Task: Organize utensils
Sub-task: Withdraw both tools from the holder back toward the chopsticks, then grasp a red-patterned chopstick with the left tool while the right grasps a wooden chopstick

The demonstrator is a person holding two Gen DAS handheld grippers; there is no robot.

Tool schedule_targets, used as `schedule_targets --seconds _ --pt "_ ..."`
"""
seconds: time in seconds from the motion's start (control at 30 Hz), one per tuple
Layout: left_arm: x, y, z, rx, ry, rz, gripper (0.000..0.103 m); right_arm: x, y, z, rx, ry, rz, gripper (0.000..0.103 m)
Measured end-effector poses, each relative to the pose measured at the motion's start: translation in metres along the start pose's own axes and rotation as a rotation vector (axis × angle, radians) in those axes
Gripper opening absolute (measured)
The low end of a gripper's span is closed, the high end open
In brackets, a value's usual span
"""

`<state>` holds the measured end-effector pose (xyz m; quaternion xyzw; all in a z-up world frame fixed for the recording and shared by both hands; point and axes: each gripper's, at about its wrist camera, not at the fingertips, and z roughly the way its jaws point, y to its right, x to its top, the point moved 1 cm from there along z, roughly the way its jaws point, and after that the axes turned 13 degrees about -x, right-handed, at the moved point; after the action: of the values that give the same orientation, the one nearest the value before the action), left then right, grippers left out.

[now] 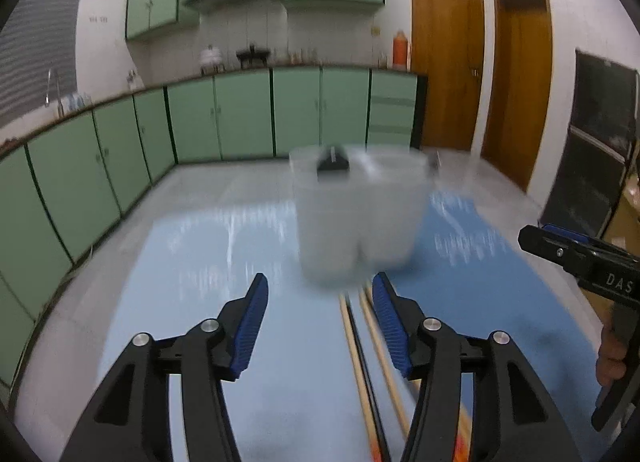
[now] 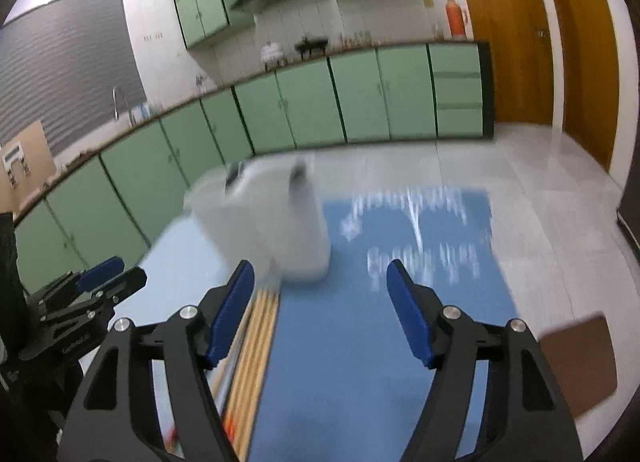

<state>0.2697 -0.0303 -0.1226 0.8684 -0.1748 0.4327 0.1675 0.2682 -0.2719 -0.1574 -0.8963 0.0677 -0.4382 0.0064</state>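
Observation:
A translucent white utensil holder (image 1: 356,217) with compartments stands on the blue mat (image 1: 224,254), blurred; dark utensil handles stick out of its top. Several wooden chopsticks (image 1: 360,366) lie on the mat in front of it, running toward me. My left gripper (image 1: 320,294) hovers open above the mat, its right finger over the chopsticks, nothing between the pads. In the right wrist view the holder (image 2: 272,225) sits ahead to the left and the chopsticks (image 2: 256,346) lie under the left finger. My right gripper (image 2: 320,282) is open and holds nothing.
The right gripper's body (image 1: 580,258) and a hand show at the left view's right edge; the left gripper (image 2: 92,290) shows at the right view's left edge. A brown rectangular piece (image 2: 576,366) lies off the mat at right. Green cabinets (image 1: 240,113) line the far wall.

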Motion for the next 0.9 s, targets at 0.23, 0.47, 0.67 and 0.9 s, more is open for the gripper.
schedule_targets --seconds 0.23,0.47,0.67,0.9 --pt "-0.059 0.006 -0.018 0.006 -0.108 -0.109 0.054 -0.065 -0.017 -0.026 0.002 -0.105 -0.045 0.067" --pt "-0.093 0.013 -0.026 0.013 -0.167 -0.136 0.054 -0.105 -0.036 -0.042 0.018 -0.171 -0.123 0.062" --pt "-0.108 0.016 -0.030 0.024 -0.190 -0.134 0.054 -0.123 -0.045 -0.040 0.010 -0.201 -0.167 0.059" --pt "-0.115 0.019 -0.033 0.028 -0.202 -0.133 0.054 -0.126 -0.050 -0.034 -0.051 -0.179 -0.218 0.055"
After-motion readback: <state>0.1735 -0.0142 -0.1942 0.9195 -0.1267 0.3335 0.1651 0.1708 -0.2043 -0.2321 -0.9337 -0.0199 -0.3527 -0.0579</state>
